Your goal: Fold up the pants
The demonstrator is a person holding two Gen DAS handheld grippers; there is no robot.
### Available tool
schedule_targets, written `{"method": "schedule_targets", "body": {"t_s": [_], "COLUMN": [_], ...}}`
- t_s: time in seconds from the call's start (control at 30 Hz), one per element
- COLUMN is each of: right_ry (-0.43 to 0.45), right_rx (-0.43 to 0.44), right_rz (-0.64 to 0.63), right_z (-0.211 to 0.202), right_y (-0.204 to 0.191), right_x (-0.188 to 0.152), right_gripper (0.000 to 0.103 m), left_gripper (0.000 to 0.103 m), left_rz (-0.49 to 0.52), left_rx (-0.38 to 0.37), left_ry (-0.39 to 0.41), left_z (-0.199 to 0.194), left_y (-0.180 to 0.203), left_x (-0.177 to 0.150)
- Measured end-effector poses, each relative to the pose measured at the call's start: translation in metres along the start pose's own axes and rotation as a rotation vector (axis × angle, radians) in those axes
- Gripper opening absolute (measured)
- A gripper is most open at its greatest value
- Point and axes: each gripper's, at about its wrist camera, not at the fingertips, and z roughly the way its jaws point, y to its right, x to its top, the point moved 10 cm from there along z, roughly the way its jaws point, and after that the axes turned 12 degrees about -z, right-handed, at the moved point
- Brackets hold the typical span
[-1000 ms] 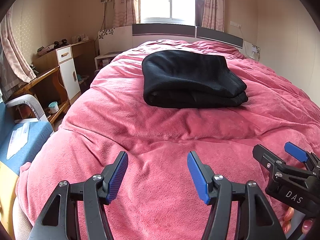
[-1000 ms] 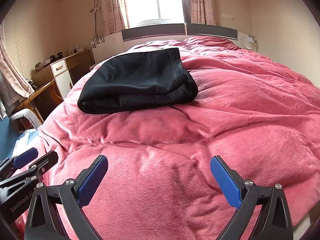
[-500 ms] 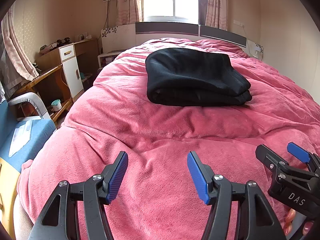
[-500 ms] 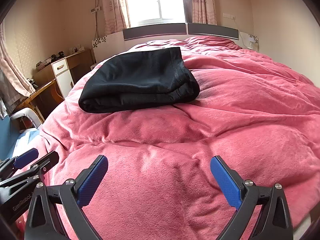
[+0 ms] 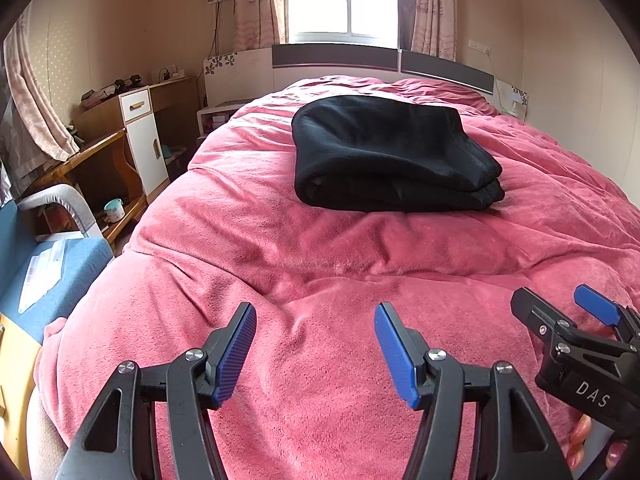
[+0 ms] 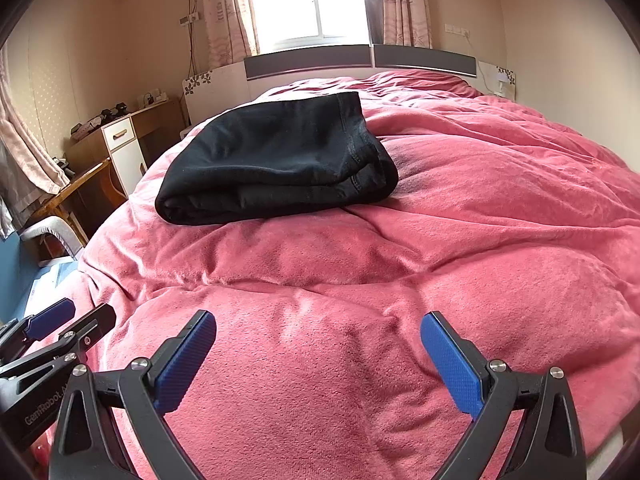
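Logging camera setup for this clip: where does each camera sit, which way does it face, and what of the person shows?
Left wrist: on the left gripper, looking up the pink bed toward the window; the right gripper and fingertips show at lower right.
Right wrist: on the right gripper, facing the same way; the left gripper shows at lower left.
Shared: folded black pants, bed, window, both grippers open.
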Motion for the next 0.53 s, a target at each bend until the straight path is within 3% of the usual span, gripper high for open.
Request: {"method": "schedule_targets", "body": {"t_s": [0.53], "right_ry": [-0.018], "right_rx": [0.002], "right_rz": [0.001], "right_z": [0.0057], "right_y": [0.0024], "right_x": [-0.0034], "right_gripper": [0.103], "left_gripper": [0.063], "left_rz": [0.017], "left_rx": [-0.003], "left_ry": [-0.022], "left_z": [0.0021], "left_y": [0.0022], "left_x": [-0.0042]}}
